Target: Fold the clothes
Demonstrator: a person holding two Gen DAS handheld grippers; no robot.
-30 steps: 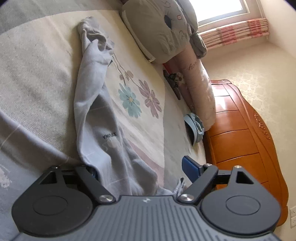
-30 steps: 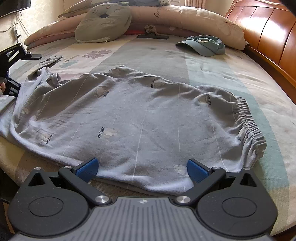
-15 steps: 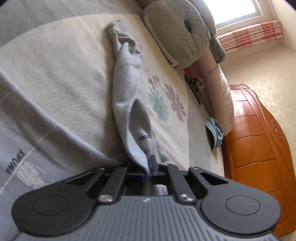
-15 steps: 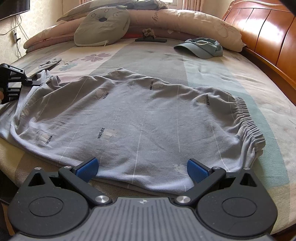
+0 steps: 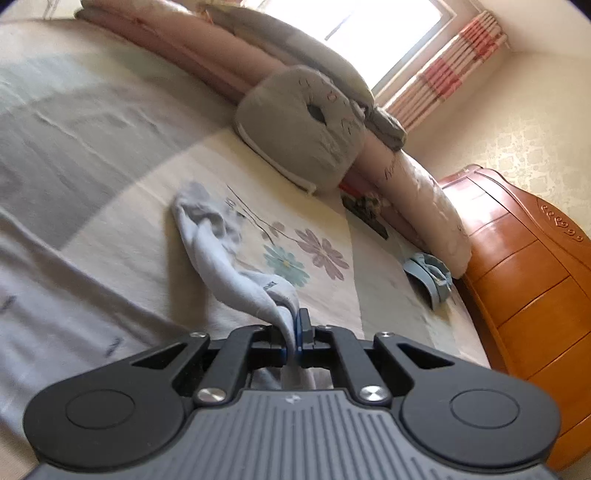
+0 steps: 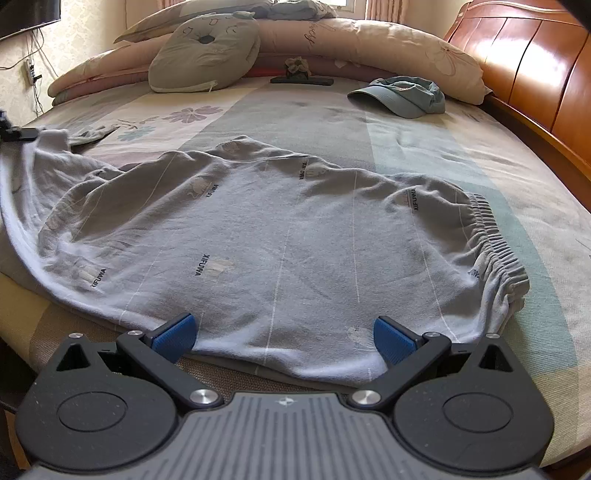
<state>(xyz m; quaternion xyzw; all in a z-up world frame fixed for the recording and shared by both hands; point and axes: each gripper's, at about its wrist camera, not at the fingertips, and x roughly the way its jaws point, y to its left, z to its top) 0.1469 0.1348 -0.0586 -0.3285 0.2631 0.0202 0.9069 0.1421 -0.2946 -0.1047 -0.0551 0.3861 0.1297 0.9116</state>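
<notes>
Trousers [image 6: 280, 236]: spread flat on bed [image 6: 480, 147].
Left gripper [image 5: 293, 332]: fingers pinch a trouser leg [image 5: 221, 258].
Right gripper [image 6: 282, 332]: fingers spread, empty.
Risk: thin pinch may slip, dropping the leg mid-fold.

"XIFUWA" printed repeatedly on the grey trousers [image 6: 280, 236], cursive script on pink bolster [image 6: 332, 33] unreadable

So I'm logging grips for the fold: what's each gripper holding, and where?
Left gripper pinches the grey pants along one leg's bunched fabric. Right gripper is open, holding nothing.

Right hand-held gripper [image 6: 283, 336] gapes wide over grey trousers [image 6: 258, 236] on bed [image 6: 424, 144].
</notes>
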